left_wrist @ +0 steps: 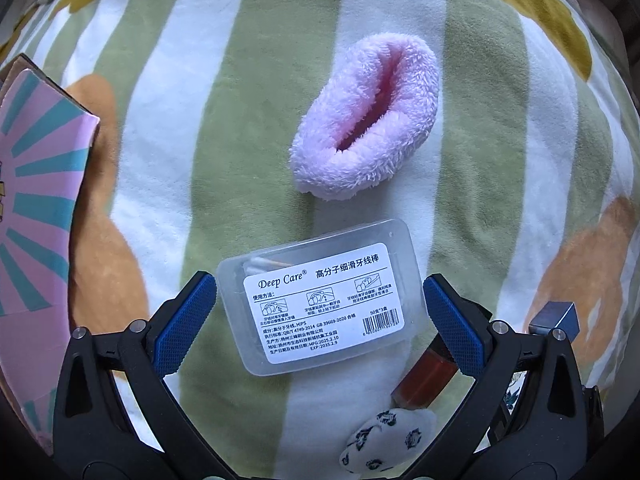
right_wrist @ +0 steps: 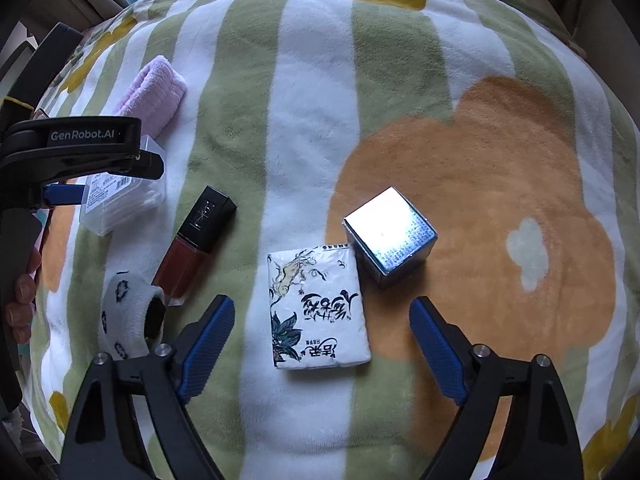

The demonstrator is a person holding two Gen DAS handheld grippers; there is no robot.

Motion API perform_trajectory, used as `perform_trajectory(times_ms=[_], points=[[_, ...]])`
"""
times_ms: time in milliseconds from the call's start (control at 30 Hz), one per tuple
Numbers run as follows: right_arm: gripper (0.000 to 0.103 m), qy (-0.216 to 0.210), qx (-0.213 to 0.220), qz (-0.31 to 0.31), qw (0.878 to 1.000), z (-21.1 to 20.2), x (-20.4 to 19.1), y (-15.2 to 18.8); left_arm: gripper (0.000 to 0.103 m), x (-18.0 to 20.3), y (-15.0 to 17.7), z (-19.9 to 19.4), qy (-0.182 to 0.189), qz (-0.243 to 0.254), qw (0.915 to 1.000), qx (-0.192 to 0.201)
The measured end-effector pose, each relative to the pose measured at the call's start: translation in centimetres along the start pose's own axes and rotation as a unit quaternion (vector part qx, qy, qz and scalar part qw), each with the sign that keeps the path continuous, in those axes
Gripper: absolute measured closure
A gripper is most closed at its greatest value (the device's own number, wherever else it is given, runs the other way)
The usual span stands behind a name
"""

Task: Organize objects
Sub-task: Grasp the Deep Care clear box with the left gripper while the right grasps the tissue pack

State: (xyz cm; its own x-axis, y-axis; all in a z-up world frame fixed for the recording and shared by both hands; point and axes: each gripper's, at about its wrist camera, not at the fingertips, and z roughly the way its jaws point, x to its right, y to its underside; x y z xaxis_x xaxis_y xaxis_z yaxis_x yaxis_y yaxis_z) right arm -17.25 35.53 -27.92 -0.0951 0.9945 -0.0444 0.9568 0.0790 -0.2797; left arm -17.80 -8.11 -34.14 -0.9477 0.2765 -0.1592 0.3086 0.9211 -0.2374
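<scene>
A clear plastic floss-pick box point(left_wrist: 320, 300) with a white label lies between the blue pads of my left gripper point(left_wrist: 320, 312), which is open, its pads beside the box's two ends. Beyond it rests a fluffy pink sock point(left_wrist: 366, 120). A dark red lip-gloss tube point(left_wrist: 424, 376) and a patterned white sock point(left_wrist: 384, 444) lie lower right. In the right wrist view my right gripper point(right_wrist: 322, 330) stands open around a white tissue pack point(right_wrist: 318, 308). A shiny blue cube box point(right_wrist: 390, 236) sits just past it. The lip-gloss tube point(right_wrist: 198, 240), white sock point(right_wrist: 128, 316), floss box point(right_wrist: 124, 196) and pink sock point(right_wrist: 154, 94) lie to the left.
Everything lies on a soft green-and-white striped blanket point(right_wrist: 312, 100) with orange flower shapes. A pink and teal carton point(left_wrist: 36, 208) stands at the left edge. A person's fingers point(right_wrist: 22, 300) show at the far left, holding the left gripper's body point(right_wrist: 80, 148).
</scene>
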Motion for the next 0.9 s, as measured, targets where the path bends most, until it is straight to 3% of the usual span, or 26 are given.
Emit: perform_trajectory(times_ms=[67, 200, 233, 500, 767, 900], points=[[0.028, 0.001, -0.008, -0.002, 1.0, 0.4, -0.1, 0.1, 0.006, 0.1, -0.1, 0.4, 0.003, -0.004, 1.0, -0.005], [0.057, 0.004, -0.021, -0.008, 1.0, 1.0, -0.1, 0.4, 0.007, 0.0, -0.2, 0.7, 0.009, -0.01, 0.9999, -0.005], [0.059, 0.008, -0.022, -0.01, 1.0, 1.0, -0.1, 0.4, 0.008, 0.0, -0.2, 0.7, 0.011, -0.01, 0.9999, -0.004], [0.06, 0.007, -0.021, -0.01, 1.0, 0.4, 0.4, 0.8, 0.008, 0.1, 0.0, 0.3, 0.02, -0.008, 0.9998, -0.004], [0.06, 0.006, -0.011, -0.014, 1.0, -1.7, 0.6, 1.2, 0.008, 1.1, 0.1, -1.8, 0.034, 0.068, 0.997, 0.013], [0.06, -0.002, 0.0, -0.01, 1.0, -3.6, 0.6, 1.0, 0.008, 0.8, 0.5, -3.9, 0.047, 0.072, 0.9957, 0.035]])
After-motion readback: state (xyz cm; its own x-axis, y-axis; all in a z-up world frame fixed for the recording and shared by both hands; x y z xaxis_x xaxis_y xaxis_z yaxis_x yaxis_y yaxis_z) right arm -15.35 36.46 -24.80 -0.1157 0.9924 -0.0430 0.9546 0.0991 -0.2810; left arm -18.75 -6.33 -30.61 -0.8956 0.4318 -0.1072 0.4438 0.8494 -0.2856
